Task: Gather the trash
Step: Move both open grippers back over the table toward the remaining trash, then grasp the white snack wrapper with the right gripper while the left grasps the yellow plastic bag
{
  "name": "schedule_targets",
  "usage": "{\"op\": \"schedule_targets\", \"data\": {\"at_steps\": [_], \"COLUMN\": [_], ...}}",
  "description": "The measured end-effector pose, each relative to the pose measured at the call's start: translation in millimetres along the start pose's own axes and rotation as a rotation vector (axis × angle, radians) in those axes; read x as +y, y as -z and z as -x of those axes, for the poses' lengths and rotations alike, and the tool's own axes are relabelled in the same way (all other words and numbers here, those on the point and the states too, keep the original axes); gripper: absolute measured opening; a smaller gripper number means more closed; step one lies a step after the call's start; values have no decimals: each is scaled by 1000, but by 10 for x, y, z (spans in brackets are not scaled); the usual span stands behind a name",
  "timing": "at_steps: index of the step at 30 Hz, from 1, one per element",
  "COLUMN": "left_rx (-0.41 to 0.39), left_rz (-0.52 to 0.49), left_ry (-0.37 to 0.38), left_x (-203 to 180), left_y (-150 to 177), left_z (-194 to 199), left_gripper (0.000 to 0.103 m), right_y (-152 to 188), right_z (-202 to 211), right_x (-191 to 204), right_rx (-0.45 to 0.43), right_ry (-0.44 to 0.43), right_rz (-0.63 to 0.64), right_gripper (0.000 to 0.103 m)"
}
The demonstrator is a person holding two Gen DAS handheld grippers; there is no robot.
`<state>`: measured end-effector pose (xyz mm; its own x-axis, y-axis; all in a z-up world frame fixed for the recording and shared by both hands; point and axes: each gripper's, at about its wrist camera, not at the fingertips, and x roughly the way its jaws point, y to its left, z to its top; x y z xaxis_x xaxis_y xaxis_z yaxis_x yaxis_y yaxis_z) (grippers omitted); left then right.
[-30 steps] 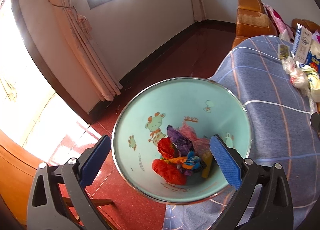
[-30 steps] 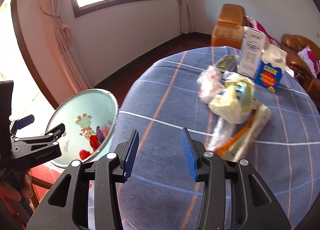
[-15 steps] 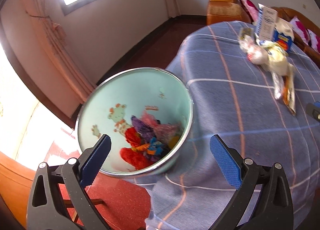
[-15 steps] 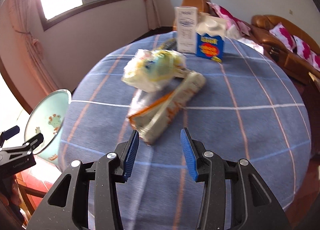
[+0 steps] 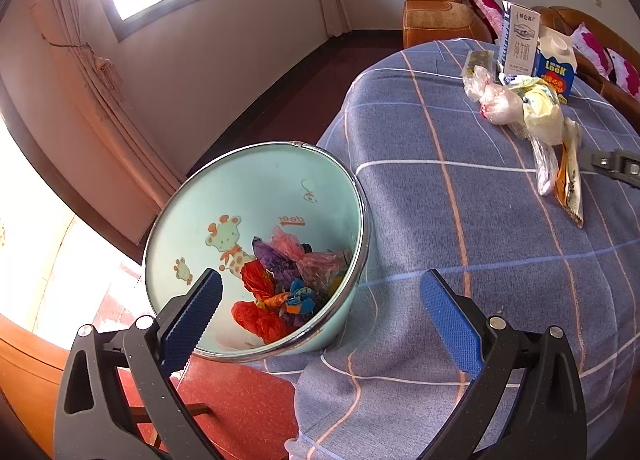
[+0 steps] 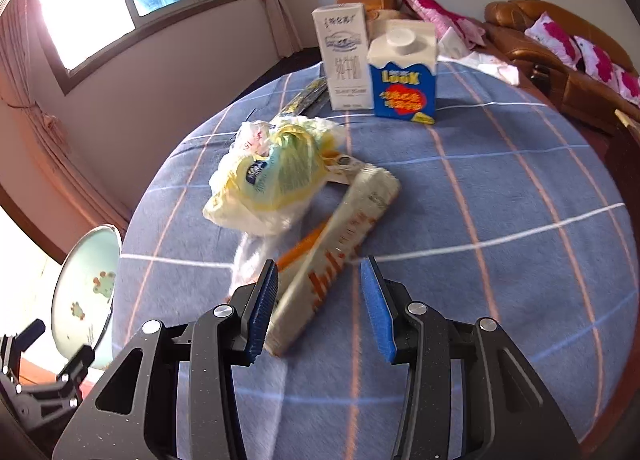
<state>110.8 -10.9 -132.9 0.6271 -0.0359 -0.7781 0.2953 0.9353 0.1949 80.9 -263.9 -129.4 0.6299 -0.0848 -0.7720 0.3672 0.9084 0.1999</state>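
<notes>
While the long flat wrapper (image 6: 332, 272) lies on the blue checked tablecloth (image 6: 500, 219), its near end sits between the right gripper (image 6: 320, 308) pads, closer to the left pad and seemingly touching it; the right pad stands clear. Jaws partly open, holding nothing. Long axis runs from the jaws up and rightward, away across the table, so the grip would fall across the narrow width. Right hand is plainly the nearer one.

Wrapper: thin printed film, white with orange stripe and lettering, flattened, edges blurred. Just behind and touching it, a crumpled yellow-white plastic bag (image 6: 276, 179), soft and puffy. Further back, two upright cartons: a tall white one (image 6: 344, 59) and a squat blue one (image 6: 404, 75) with a round cap, both stiff card.

Left gripper (image 5: 316, 320) hangs wide open and empty near the table's edge, above a pale green bin (image 5: 224, 195) with a metal rim and cartoon deer, already holding bright crumpled wrappers.
</notes>
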Motion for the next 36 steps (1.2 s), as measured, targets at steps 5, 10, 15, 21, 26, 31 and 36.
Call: {"op": "schedule_targets", "data": {"at_steps": [5,10,15,21,26,31,36], "left_rx": [0,-3,-36,-87,-128,-157,-130], "left_rz": [11,1,-31,-66,-86,-133,-187], "left_ry": [-2,27,109,181,246,294,308], "left_x": [49,-50,-285,-600,-911,-1337,-1731], "left_y": [-67,-161,-326,-578,-848,-1173,-1322], "left_z": [-12,-51,-26,39,64,-11,-196], "left_gripper": [97,97,96,95,91,85,77], "right_y": [0,31,47,7,-37,-2,-33], "right_z": [-234,-207,-21,216,196,104,60], "right_x": [29,-39,-257,-580,-868,-1081,-1179], "right_rx": [76,77,36,-80,-96,-46,-13], "right_ry": [10,-16,42,232,332,296,245], "right_rz": [-5,50,106,210,245,210,166], "right_gripper": [38,17,9,8,9,9,10]}}
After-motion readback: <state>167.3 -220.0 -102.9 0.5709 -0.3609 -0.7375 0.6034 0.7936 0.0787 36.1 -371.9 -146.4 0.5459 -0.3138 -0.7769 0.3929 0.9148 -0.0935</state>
